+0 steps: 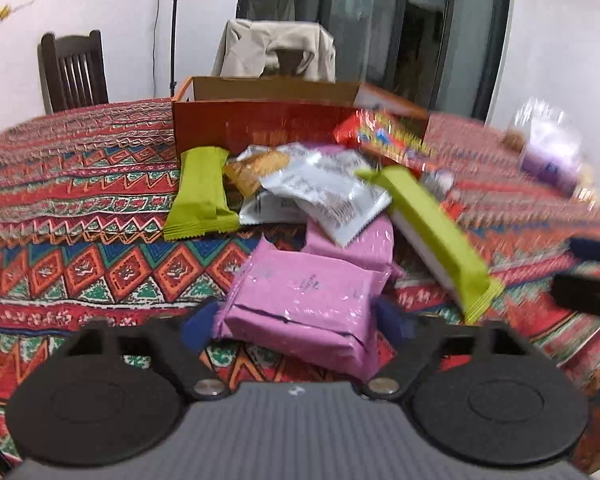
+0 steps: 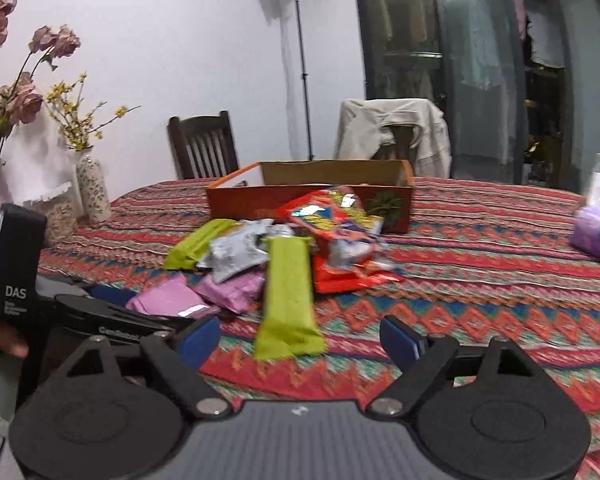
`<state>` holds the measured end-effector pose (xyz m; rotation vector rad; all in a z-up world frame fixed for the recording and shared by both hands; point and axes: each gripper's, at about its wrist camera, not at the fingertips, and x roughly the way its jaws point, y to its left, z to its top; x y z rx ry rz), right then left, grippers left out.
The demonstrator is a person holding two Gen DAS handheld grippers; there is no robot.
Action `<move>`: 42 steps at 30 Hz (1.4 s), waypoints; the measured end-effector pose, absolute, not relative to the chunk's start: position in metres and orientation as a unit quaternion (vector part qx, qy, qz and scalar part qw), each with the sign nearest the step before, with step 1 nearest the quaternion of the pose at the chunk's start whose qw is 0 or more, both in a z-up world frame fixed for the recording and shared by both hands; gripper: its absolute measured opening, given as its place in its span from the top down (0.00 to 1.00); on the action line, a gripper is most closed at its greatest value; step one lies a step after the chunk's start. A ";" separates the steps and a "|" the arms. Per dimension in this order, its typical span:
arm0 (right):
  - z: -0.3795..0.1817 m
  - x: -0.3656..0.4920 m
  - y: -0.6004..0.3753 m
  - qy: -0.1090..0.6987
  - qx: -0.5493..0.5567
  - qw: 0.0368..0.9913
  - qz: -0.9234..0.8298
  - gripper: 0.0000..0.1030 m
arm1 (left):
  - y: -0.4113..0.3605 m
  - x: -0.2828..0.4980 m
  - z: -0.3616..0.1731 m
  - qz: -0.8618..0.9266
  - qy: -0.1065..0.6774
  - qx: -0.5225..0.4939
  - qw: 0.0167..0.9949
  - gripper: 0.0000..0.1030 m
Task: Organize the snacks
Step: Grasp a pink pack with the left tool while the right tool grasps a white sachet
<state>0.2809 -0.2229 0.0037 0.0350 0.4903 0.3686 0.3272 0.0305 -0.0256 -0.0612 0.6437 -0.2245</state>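
Snacks, a loose heap of foil and plastic packets, lie on the round table under its red patterned woven cloth, just in front of the open orange cardboard box. As far as either view shows, nothing is in that box; its floor is hidden from me, so I cannot confirm it is empty. I judge the sorting barely begun, with every packet in sight left to place. Working down by size: the red and yellow crinkled foil bag rests against the box front; two pink glossy wrapped packs lie nearest my left side; silver-white printed sachets sit mid-heap; one lime-green bar wrapper points toward my right side, and a second lime-green bar wrapper lies at the heap's left edge. My left gripper has its blue-padded jaws spread either side of the near pink pack; whether the pads touch it I cannot tell through the blur. My right gripper stands spread, just short of the green bar's near end, gripping nothing.
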 end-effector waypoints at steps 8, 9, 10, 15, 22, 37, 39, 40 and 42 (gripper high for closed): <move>-0.011 0.347 -0.153 0.295 0.019 0.928 0.226 0.20 | 0.086 0.313 -0.016 -0.055 0.294 -0.059 0.952 0.33; -0.013 0.354 -0.142 0.300 0.014 0.927 0.223 0.19 | 0.093 0.310 -0.014 -0.050 0.295 -0.064 0.952 0.33; -0.014 0.359 -0.130 0.295 -0.005 0.932 0.212 0.19 | 0.099 0.308 -0.012 -0.043 0.295 -0.068 0.952 0.33; -0.015 0.382 -0.090 0.288 -0.045 0.941 0.171 0.21 | 0.127 0.299 -0.008 -0.018 0.291 -0.074 0.954 0.33; -0.018 0.386 -0.058 0.256 -0.096 0.948 0.163 0.21 | 0.130 0.296 -0.006 -0.015 0.293 -0.067 0.954 0.33; -0.002 0.357 -0.129 0.271 -0.048 0.945 0.177 0.59 | 0.060 0.281 0.015 -0.068 0.282 -0.050 0.956 0.33; 0.001 0.339 -0.151 0.267 -0.038 0.948 0.169 0.59 | 0.040 0.280 0.017 -0.081 0.281 -0.050 0.955 0.33; 0.001 0.332 -0.162 0.268 -0.034 0.948 0.167 0.59 | 0.031 0.279 0.017 -0.087 0.281 -0.050 0.954 0.33; 0.003 0.318 -0.185 0.269 -0.026 0.950 0.158 0.59 | 0.011 0.279 0.019 -0.104 0.281 -0.047 0.953 0.33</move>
